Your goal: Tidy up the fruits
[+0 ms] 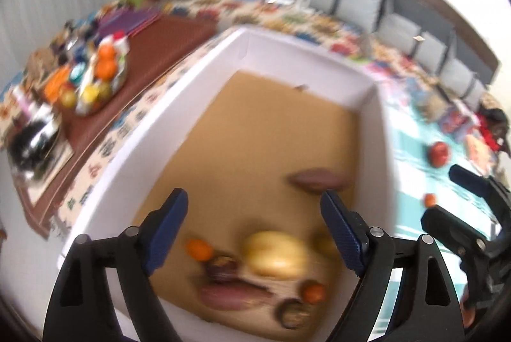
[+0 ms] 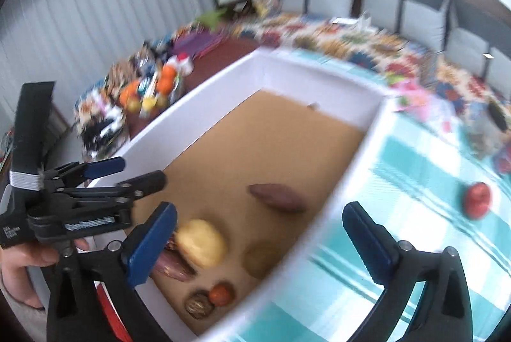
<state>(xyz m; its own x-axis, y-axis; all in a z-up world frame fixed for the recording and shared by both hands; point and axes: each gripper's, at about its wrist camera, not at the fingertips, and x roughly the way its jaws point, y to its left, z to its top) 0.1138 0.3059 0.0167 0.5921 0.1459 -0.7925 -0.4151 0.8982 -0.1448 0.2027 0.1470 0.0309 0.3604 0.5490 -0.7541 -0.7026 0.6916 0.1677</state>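
Observation:
A white box [image 1: 134, 147] with a brown cardboard floor holds several fruits: a yellow one [image 1: 274, 255], small orange ones [image 1: 198, 248], and reddish-brown oblong ones [image 1: 319, 179]. The box [image 2: 204, 115] and the yellow fruit [image 2: 201, 243] also show in the right wrist view. A red apple [image 1: 439, 153] [image 2: 477, 200] and a small orange fruit [image 1: 430, 199] lie on the teal cloth right of the box. My left gripper [image 1: 255, 230] is open and empty above the box. My right gripper [image 2: 260, 239] is open and empty over the box's right wall.
A plate of mixed fruit and packets [image 1: 95, 80] stands on a brown table at the left. A patterned sofa with grey cushions [image 1: 357, 3] runs along the back. The teal checked cloth [image 2: 415, 214] lies right of the box. Both views are motion-blurred.

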